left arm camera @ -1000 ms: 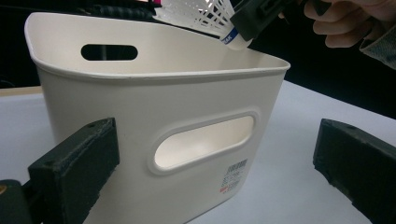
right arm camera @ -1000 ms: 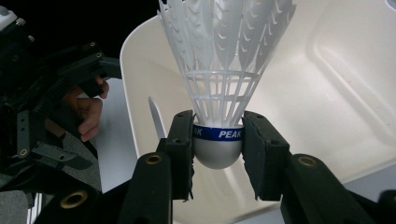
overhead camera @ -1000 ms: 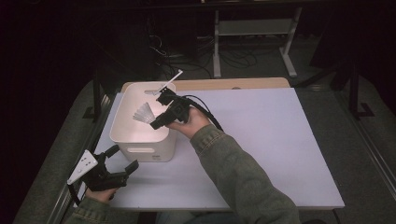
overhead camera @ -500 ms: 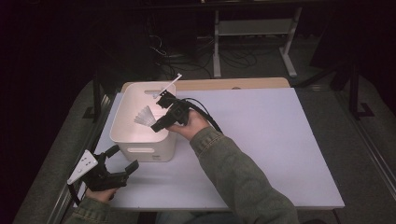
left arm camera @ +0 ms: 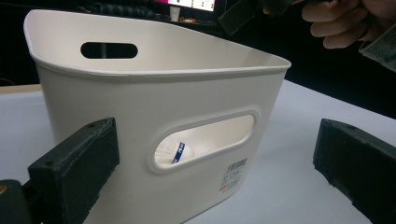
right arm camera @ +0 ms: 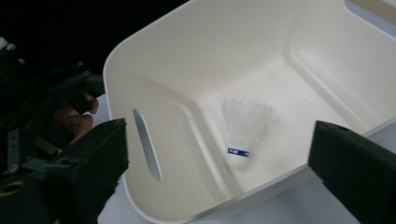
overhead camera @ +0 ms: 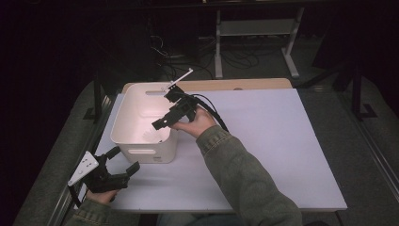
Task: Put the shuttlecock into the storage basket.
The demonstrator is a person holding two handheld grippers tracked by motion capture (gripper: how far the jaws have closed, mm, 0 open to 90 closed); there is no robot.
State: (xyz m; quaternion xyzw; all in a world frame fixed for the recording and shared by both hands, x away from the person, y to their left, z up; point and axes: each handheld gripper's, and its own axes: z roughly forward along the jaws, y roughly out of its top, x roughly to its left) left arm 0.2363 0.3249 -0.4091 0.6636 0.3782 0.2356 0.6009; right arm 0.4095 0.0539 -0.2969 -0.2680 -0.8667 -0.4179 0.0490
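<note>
Right tongs (overhead camera: 160, 125): we hold them over the white bin (overhead camera: 123, 123); their jaws have just been opening, now stand wide, and nothing sits between them.
Shuttlecock (right arm camera: 243, 128): we see it lying on the bin floor, cork end with its blue band toward the near wall, free of the pads.
Left tongs (overhead camera: 123, 162): we rest them low on the desk (overhead camera: 282, 141), just in front of the bin, jaws spread and empty.

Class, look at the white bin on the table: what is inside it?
One white shuttlecock with a blue band lies on the floor of the white bin. The near wall hides part of the floor in the high view.
</note>
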